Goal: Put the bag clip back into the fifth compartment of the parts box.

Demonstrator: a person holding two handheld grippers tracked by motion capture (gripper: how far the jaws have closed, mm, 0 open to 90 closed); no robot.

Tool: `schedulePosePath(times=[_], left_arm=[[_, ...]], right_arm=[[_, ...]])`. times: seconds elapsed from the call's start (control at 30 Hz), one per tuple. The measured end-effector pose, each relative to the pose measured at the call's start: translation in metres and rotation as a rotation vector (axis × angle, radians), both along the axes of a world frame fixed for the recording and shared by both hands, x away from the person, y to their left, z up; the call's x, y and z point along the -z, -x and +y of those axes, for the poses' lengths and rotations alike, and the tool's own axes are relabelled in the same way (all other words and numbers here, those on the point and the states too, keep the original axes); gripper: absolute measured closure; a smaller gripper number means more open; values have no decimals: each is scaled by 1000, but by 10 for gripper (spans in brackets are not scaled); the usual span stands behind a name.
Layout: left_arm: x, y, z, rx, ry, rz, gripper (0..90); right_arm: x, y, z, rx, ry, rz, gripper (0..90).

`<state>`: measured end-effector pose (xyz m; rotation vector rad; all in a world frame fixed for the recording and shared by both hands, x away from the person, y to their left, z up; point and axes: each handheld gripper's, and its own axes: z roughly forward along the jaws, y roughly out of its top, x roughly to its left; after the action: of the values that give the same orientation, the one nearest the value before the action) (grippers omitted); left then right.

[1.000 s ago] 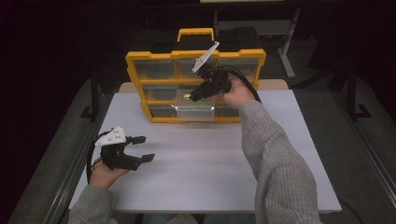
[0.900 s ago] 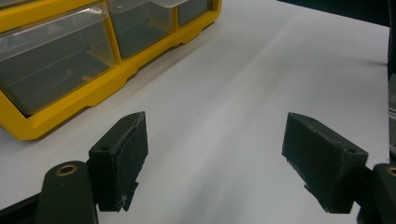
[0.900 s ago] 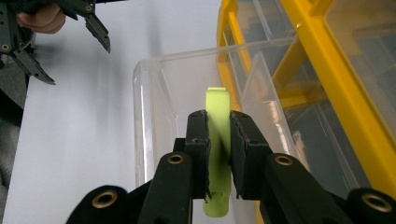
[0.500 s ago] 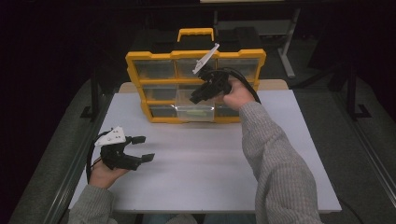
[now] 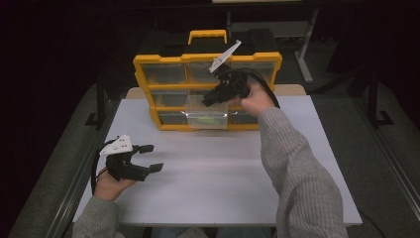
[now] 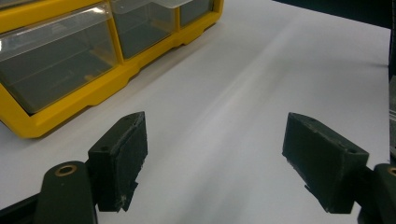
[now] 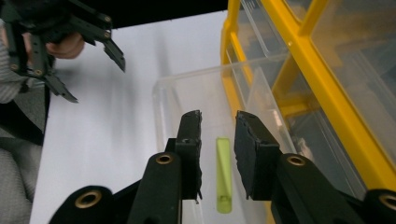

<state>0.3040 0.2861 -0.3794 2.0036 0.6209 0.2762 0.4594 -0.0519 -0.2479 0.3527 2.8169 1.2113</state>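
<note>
A yellow organiser (image 5: 143, 74) with clear drawers stands at the table's far side. One clear drawer (image 5: 194, 121) of its bottom row is pulled out. A lime-green stick (image 7: 223, 172) lies flat on that drawer's floor. My right gripper (image 5: 208, 101) hovers over the drawer, pointing down into it. Its jaws (image 7: 218, 123) have just been opening; a narrow gap stands between the pads, with nothing in it and the stick below them. My left gripper (image 5: 152, 157) rests low over the table's near left, jaws wide apart and empty (image 6: 215, 140).
The white table (image 5: 223, 173) stretches between the organiser and the near edge. The organiser's other drawers (image 6: 56, 60) are pushed in. A yellow carry handle (image 5: 207, 34) tops the case. Dark floor and frame legs surround the table.
A yellowish speck at the right gripper's tips one second ago is gone from them now. That gripper has barely shifted above the drawer. The left hand has stayed put.
</note>
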Motion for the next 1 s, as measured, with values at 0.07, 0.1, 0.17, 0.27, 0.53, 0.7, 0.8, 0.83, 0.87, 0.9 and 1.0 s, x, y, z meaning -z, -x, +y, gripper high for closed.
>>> schedulePosePath(times=[0.07, 0.1, 0.17, 0.27, 0.53, 0.7, 0.8, 0.83, 0.87, 0.9, 1.0], left_arm=[[-1, 1, 0, -3, -5, 1, 219], [-1, 1, 1, -2, -4, -3, 219], [-2, 0, 1, 4, -9, -11, 218], [0, 0, 0, -3, 10, -1, 215], [0, 0, 1, -5, 3, -1, 211], [-1, 1, 3, -11, 8, 1, 210], [0, 0, 3, -8, 9, -4, 210], [-1, 0, 2, -8, 9, 0, 210], [-1, 0, 2, -6, 7, -1, 210], [0, 0, 2, -6, 8, -1, 210], [0, 0, 1, -6, 3, 2, 211]], right_arm=[[-3, 3, 0, -4, -5, -4, 691], [-4, 5, 0, -8, -11, -11, 691], [-8, 8, -1, -8, -26, -11, 691], [-14, 14, -2, -8, -44, -12, 696], [-18, 25, -5, -15, -68, 2, 727], [-17, 33, -6, -31, -80, -4, 746], [-17, 38, -7, -36, -83, 8, 748], [-17, 40, -7, -40, -85, 6, 748], [-17, 42, -7, -42, -87, 8, 748], [-17, 44, -7, -43, -88, 5, 748], [-16, 49, -8, -47, -90, 4, 748]])
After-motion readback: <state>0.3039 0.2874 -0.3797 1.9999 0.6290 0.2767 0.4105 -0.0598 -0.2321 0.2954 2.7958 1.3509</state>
